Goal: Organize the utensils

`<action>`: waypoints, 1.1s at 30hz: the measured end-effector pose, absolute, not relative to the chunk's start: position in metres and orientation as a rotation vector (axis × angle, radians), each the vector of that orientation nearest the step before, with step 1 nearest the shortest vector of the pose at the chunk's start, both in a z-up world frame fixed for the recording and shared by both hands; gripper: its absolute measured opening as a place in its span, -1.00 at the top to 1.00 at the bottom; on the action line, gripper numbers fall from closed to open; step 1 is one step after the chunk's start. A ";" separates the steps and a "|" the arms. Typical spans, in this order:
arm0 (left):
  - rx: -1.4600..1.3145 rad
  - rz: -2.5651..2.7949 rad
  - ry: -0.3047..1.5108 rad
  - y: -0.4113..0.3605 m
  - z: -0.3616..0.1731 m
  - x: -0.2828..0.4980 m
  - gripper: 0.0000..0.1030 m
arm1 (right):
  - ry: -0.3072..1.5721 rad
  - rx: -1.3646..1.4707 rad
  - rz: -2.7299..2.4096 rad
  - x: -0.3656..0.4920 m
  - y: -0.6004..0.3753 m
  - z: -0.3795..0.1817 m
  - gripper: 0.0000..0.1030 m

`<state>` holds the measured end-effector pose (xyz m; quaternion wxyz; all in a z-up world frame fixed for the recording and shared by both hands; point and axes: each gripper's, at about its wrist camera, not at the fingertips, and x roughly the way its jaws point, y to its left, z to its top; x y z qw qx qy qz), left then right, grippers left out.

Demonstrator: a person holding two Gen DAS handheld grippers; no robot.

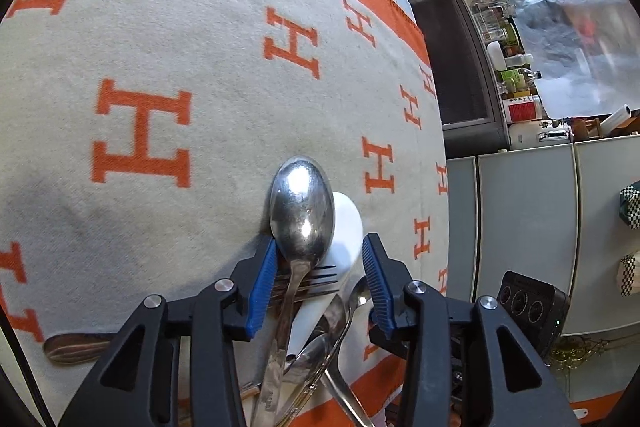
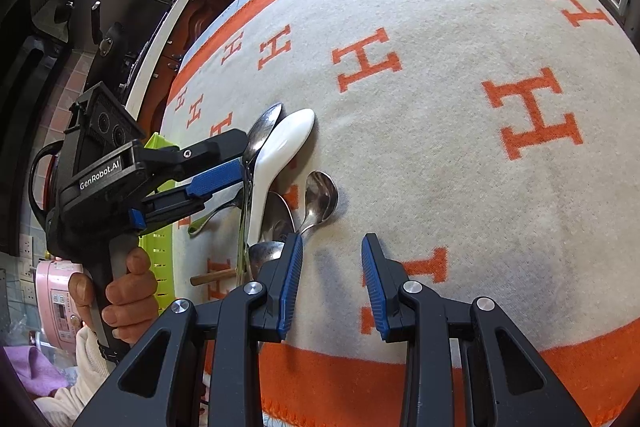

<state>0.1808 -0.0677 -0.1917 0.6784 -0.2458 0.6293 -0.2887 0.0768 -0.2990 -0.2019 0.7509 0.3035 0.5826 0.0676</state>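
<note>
The biggest risk lies in the pile itself: the utensils lie crossed and overlapping on the grey blanket (image 2: 440, 107) with orange H letters that covers the tabletop, so lifting one piece could drag or flip its neighbours — the woolly cloth offers little to hold them. Taking the white ceramic spoon (image 2: 280, 155) as the landmark, the large steel spoon (image 1: 302, 211) lies partly on top of it, bowl up and mirror-bright; a fork (image 1: 316, 281) runs crosswise beneath that spoon's neck, and a smaller teaspoon (image 2: 320, 193) rests just beside the white spoon on the side toward the right tool. More steel handles are tangled below the white spoon, too overlapped to count. A wooden handle (image 1: 76, 347) pokes out on the far side from the teaspoon. The left tool (image 1: 320, 279) is parted around the large spoon's neck: one blue pad lies against the spoon, the other stands clear, so nothing is gripped — closing here could pinch fork and spoon together, or the slick steel could squirt out. The right tool (image 2: 332, 279) hovers with its pads apart over bare blanket, holding nothing. A lime-green basket (image 2: 160, 247) sits beyond the left tool, probably the destination; the ceramic spoon would chip if knocked off the edge.
</note>
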 end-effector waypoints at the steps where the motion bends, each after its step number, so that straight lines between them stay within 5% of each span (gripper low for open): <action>1: -0.548 -0.647 1.412 -0.070 -0.191 0.181 0.23 | 1.272 0.662 0.148 0.076 -0.299 -0.202 0.39; 3: -0.531 -0.635 1.416 -0.075 -0.193 0.181 0.53 | 1.270 0.662 0.148 0.077 -0.299 -0.202 0.39; 12: -0.496 -0.571 1.319 -0.074 -0.186 0.177 0.87 | 1.243 0.644 0.144 0.079 -0.297 -0.201 0.39; 22: -0.407 -0.599 1.176 -0.062 -0.149 0.162 0.92 | 1.177 0.574 0.137 0.087 -0.289 -0.200 0.42; 28: -0.354 -0.611 1.138 -0.062 -0.141 0.154 0.93 | 1.128 0.425 0.095 0.093 -0.280 -0.201 0.89; 33: -0.319 -0.623 1.089 -0.059 -0.128 0.141 0.94 | 1.093 0.407 0.093 0.087 -0.278 -0.198 0.92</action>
